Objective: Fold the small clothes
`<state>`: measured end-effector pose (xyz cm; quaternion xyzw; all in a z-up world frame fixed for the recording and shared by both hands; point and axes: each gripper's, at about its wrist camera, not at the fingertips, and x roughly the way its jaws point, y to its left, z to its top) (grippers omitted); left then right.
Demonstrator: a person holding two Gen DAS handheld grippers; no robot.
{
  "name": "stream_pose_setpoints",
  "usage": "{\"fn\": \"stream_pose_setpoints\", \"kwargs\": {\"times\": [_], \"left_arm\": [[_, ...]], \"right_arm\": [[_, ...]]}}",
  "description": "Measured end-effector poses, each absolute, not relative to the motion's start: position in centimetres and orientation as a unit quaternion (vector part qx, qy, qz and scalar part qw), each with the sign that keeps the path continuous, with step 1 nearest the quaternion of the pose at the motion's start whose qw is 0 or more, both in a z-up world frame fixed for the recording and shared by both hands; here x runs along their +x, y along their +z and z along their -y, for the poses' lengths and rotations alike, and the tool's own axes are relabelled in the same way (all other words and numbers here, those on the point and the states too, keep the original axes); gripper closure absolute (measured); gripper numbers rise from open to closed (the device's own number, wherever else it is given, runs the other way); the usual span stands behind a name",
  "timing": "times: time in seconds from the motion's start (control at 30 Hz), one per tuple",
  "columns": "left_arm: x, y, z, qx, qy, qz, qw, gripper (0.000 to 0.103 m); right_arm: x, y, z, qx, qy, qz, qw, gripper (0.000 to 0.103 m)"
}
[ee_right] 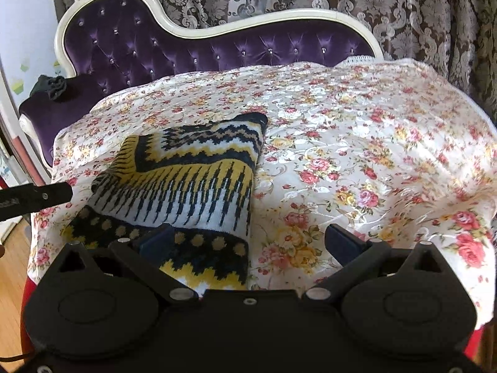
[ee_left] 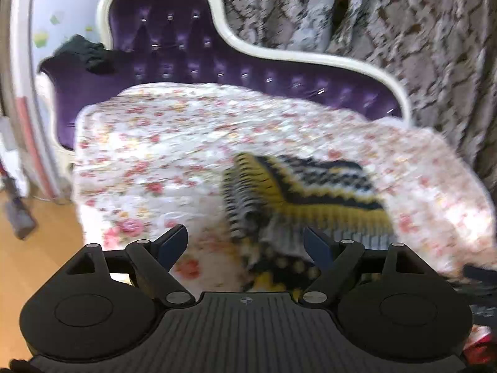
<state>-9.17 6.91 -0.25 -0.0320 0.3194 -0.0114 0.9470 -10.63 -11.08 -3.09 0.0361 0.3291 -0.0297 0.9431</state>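
Knitwear in yellow, black and white, the sweater [ee_right: 192, 180], is seen lying on the floral cover [ee_right: 357, 161], already doubled into a rough stack with uneven edges; squaring it is judged the remaining work. Right of the sweater much bare cover is left open; behind it the purple sofa back [ee_right: 186, 46] closes the space. Jaws of the left gripper [ee_left: 247, 245] and right gripper [ee_right: 248, 242] are spread wide, holding nothing.
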Motion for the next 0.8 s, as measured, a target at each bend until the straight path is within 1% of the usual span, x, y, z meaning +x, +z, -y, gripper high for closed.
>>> {"fn": "stream_pose_setpoints", "kwargs": {"times": [0.1,0.2,0.37,0.5,0.63,0.8], "left_arm": [[-9.3,-0.3,-5.8,0.024,0.056,-0.331,0.942,0.022],[-9.5,-0.3,-4.7,0.083,0.067,-0.337,0.936,0.022],[-10.3,-0.2,-5.1,0.052,0.027,-0.360,0.931,0.022],[-10.9,-0.3,-4.7,0.058,0.022,-0.380,0.923,0.022],[-11.4,-0.3,-4.4,0.054,0.004,-0.393,0.918,0.022],[-11.5,-0.4,-4.9,0.022,-0.001,-0.410,0.912,0.022]], "right_arm": [[-11.1,-2.6,10.2,0.005,-0.050,-0.322,0.945,0.001],[-11.6,-2.1,9.8,-0.009,-0.068,-0.311,0.948,0.001],[-12.4,-1.4,9.8,0.002,-0.064,-0.313,0.948,0.001],[-12.7,-1.5,10.2,0.025,-0.044,-0.331,0.942,0.001],[-13.1,-1.9,9.8,0.018,-0.048,-0.341,0.939,0.001],[-13.5,-1.9,9.4,0.006,-0.044,-0.348,0.937,0.001]]}}
